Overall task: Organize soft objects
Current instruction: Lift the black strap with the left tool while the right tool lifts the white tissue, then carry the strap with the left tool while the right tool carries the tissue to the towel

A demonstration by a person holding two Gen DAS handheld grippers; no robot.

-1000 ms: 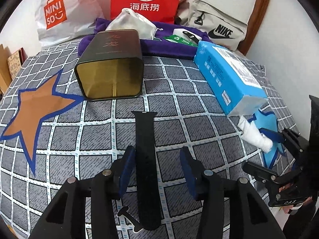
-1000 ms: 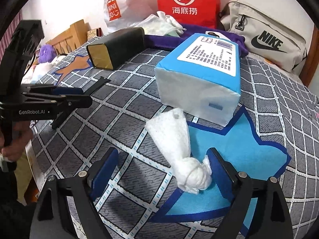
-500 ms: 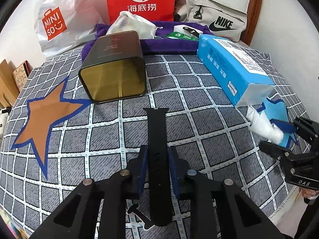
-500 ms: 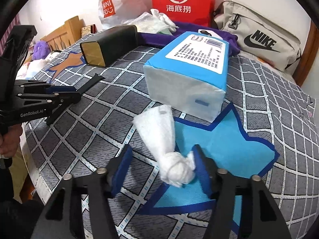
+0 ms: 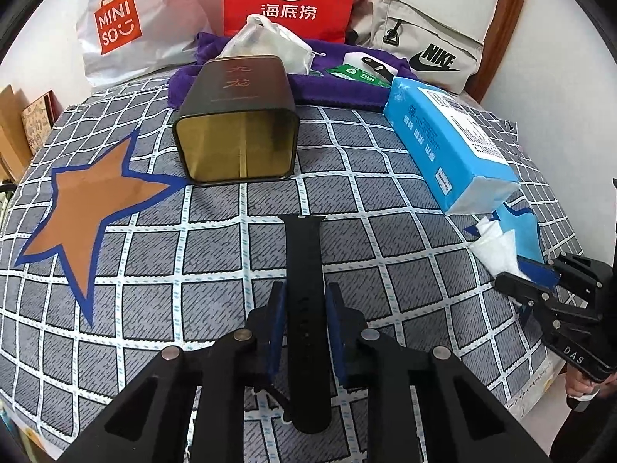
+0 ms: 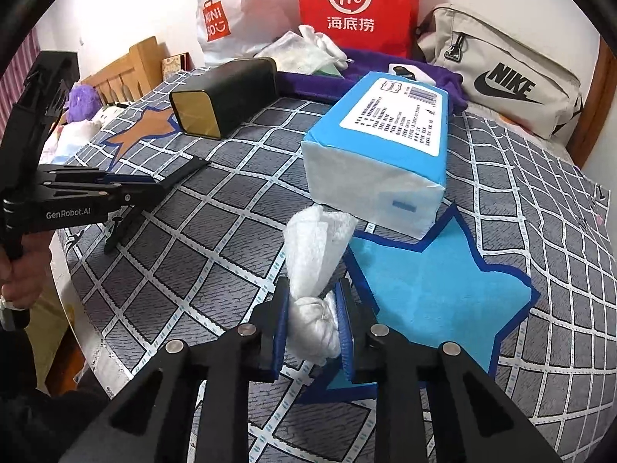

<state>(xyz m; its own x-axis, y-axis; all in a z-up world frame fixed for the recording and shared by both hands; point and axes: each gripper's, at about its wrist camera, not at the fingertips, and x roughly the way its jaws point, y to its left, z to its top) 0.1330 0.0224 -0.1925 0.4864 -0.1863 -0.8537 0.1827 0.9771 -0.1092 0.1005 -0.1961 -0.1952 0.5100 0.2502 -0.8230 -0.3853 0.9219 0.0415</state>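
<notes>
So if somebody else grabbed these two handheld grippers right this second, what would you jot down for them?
Left gripper: shut on the black watch strap, which lies flat on the checked bedspread.
Right gripper: jaws closing, blue pads already squeezing the knotted end of the white cloth, which lies by the blue tissue pack.
Open dark tin lies on its side beyond the strap, mouth toward the left gripper; nothing shows in the part of its inside that is visible.
Done: both soft items gripped.
Left: lift them and put them away, probably into the tin, though that is a guess.
</notes>
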